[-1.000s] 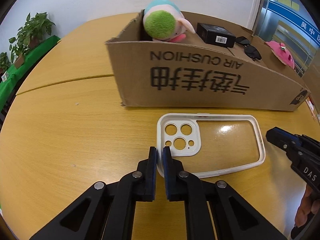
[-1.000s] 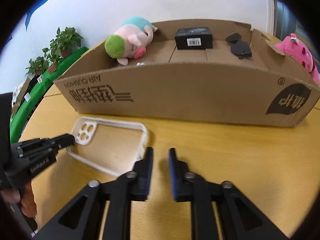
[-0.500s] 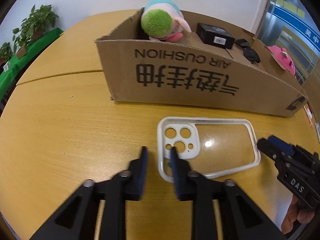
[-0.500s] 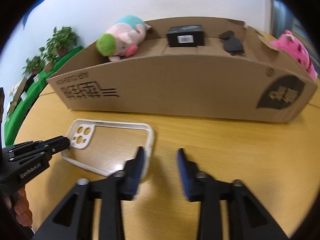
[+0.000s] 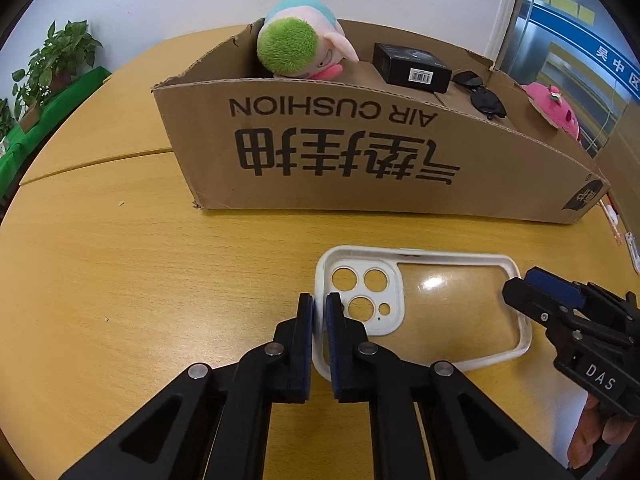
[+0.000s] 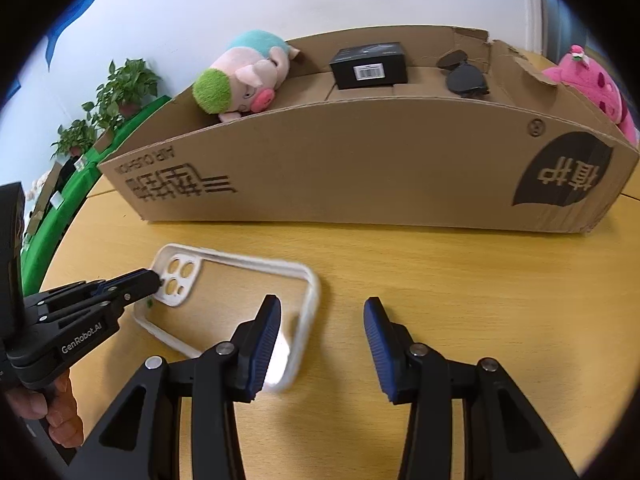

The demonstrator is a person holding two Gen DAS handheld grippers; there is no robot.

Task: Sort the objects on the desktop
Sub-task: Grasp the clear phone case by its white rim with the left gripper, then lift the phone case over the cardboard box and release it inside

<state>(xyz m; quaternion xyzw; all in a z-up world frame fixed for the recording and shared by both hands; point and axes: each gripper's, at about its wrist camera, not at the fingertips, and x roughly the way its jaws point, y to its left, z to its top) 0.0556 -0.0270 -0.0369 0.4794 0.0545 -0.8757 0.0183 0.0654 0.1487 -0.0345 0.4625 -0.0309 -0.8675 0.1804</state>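
While the case (image 5: 420, 312) lies on the table (image 5: 120, 280) just in front of the box (image 5: 360, 152), the left gripper (image 5: 319, 312) pinches its camera-end rim between narrow jaws, and the right gripper (image 6: 322, 320), jaws wide, seemingly straddles the opposite rim.
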